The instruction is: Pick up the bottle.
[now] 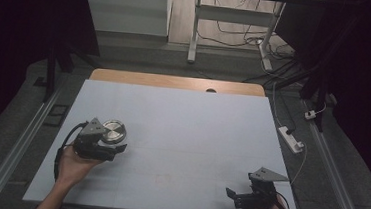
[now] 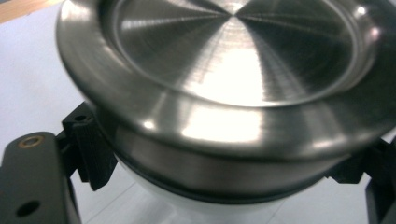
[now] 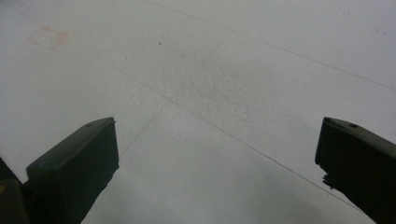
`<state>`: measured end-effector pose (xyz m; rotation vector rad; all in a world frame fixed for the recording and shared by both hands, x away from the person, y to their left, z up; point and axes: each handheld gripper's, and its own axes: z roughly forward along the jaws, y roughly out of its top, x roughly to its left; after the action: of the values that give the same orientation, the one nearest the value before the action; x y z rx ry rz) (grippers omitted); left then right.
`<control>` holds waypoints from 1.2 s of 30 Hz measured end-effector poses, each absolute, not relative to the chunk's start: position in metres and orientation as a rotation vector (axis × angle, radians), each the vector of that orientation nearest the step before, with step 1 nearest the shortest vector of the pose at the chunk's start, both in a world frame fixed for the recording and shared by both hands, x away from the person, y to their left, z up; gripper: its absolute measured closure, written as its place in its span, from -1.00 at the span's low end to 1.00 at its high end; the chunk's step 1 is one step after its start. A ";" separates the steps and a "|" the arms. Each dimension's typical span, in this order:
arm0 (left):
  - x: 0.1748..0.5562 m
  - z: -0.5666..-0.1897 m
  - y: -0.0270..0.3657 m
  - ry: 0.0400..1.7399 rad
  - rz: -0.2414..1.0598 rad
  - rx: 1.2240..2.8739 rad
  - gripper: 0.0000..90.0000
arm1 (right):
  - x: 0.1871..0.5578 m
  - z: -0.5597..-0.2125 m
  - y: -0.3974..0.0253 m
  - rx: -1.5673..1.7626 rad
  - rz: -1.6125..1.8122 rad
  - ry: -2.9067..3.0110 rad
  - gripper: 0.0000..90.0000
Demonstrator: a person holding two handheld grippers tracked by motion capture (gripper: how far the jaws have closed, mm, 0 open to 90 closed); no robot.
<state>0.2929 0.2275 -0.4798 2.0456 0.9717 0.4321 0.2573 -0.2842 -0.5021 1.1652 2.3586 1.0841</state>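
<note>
A round brushed-steel container (image 2: pixel 233 70) with a wide rim and a dark band under it sits between the jaws of my left gripper (image 2: pixel 219 163). Both ridged pads (image 2: pixel 95 156) press against its sides, so the gripper is shut on it. From above, the steel container (image 1: pixel 115 130) lies at the table's left, just beyond the left gripper (image 1: pixel 114 143) and the hand that holds it. My right gripper (image 1: pixel 239 189) hovers near the front right corner. Its jaws stand wide apart over the bare white tabletop (image 3: pixel 210 93), and the right gripper (image 3: pixel 215 154) holds nothing.
The white table cover (image 1: pixel 182 124) ends on a strip of bare wood (image 1: pixel 175 81) at the far edge. A power strip (image 1: pixel 291 139) and cables lie on the floor to the right. A white table frame (image 1: pixel 195 30) stands farther back.
</note>
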 end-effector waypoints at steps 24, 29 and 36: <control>0.316 -0.452 0.160 0.772 0.365 2.106 -0.66 | 0.257 -0.502 -0.284 1.159 1.086 2.361 -1.00; 0.319 -0.450 0.148 0.744 0.351 2.108 -0.66 | 0.257 -0.502 -0.284 1.162 1.088 2.360 -1.00; 0.322 -0.448 0.132 0.705 0.327 2.111 -0.66 | 0.258 -0.502 -0.284 1.159 1.087 2.363 -1.00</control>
<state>0.3223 0.1317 -0.4482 2.1115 0.7049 0.3274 0.2576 -0.2843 -0.5022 1.1593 2.3626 1.0875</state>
